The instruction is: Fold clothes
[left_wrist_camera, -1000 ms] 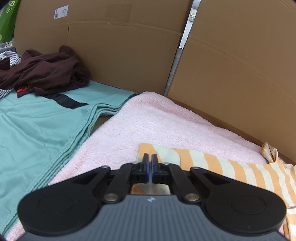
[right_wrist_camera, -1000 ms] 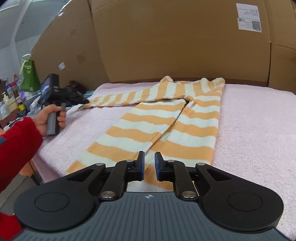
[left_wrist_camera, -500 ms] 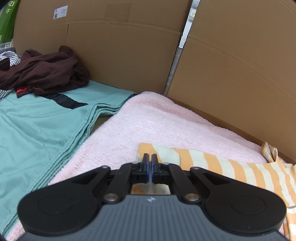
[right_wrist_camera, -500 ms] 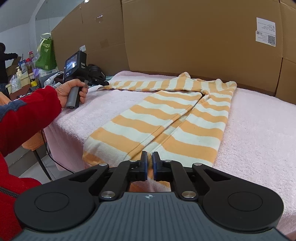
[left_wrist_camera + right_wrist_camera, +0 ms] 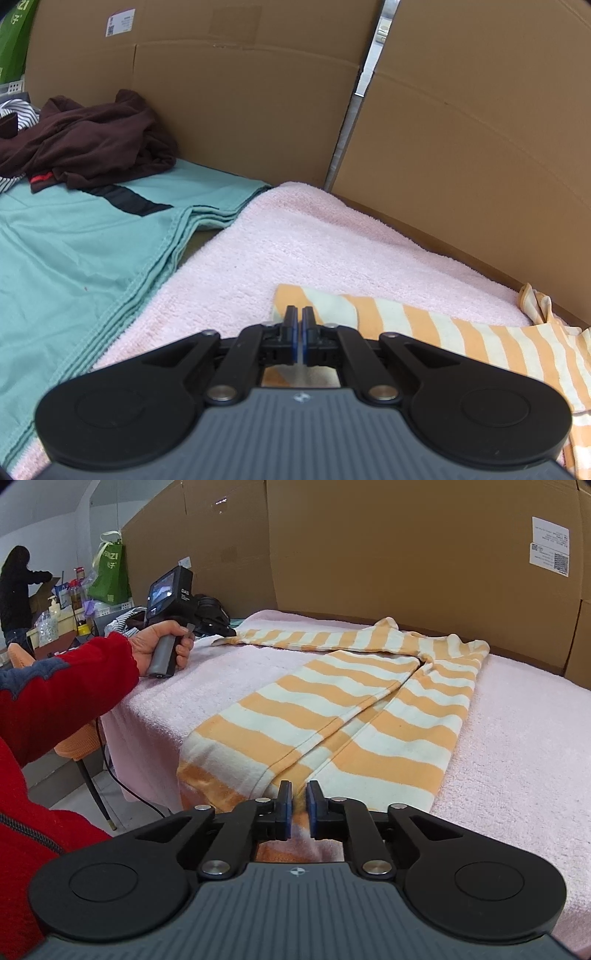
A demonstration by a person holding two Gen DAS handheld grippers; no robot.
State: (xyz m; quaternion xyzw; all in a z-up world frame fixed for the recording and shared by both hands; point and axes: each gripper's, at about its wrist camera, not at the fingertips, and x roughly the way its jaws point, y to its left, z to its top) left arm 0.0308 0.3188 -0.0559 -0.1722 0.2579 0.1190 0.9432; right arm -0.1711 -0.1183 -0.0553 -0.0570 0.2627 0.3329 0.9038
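1. Orange-and-cream striped shirt (image 5: 343,716) lies spread flat on the pink towel (image 5: 517,738) covering the surface, its hem nearest the right claw (image 5: 298,805) and its collar end far ahead by the cardboard wall (image 5: 388,554).
2. One sleeve (image 5: 369,310) stretches out sideways toward the left claw (image 5: 299,332), its cuff lying directly under and ahead of those fingers.
3. Left claw: the blue pads are pressed almost together with only a sliver of a gap; whether they pinch the cuff cannot be told from either view.
4. Right claw: the pads stand a little apart, right at the shirt's hem at the surface's near edge; they close on no cloth.
5. A hand (image 5: 162,646) in a red sleeve (image 5: 62,690) grips the left tool's handle, seen to the left of the right claw.
6. Left of the left claw, a teal cloth (image 5: 74,251) lies beside the towel, with a dark brown garment (image 5: 88,147) heaped at its far end.
7. Far to the left of the right claw stand a green bag (image 5: 110,576) and a person in black (image 5: 16,587).
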